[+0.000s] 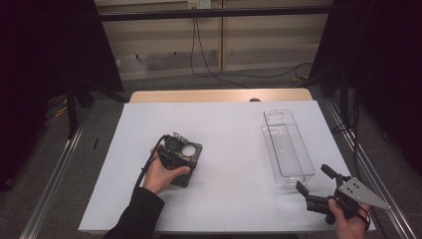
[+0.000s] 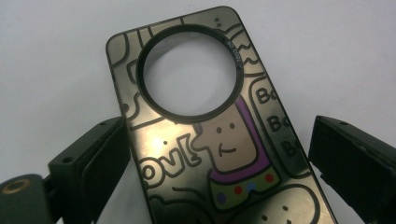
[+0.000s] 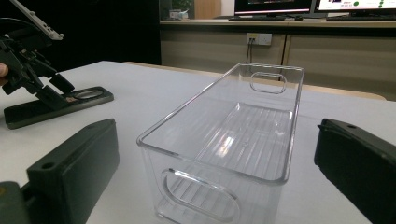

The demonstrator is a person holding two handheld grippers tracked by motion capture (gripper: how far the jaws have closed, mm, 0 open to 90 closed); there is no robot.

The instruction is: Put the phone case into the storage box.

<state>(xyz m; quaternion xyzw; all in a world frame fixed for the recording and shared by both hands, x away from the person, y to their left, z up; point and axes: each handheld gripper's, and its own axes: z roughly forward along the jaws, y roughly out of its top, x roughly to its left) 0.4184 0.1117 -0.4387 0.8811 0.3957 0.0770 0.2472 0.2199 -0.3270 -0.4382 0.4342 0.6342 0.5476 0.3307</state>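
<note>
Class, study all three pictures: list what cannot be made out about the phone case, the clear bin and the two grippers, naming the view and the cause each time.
- Phone case: its lower end is cut off by the bottom edge of the left gripper view; lettering at its right runs off the case's edge.
- Left gripper: in the high view the hand and gripper body hide whether the jaws touch the case.
- Clear bin: its near base is cut off in the right gripper view.
- Right gripper: open, holding nothing.

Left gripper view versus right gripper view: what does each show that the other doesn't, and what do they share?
Left gripper view alone: the cartoon print on the phone case, its round ring, and the left tool open either side of the case. Right gripper view alone: the clear bin, monitors behind, and the right tool open. Shared: the case and the white table.
</note>
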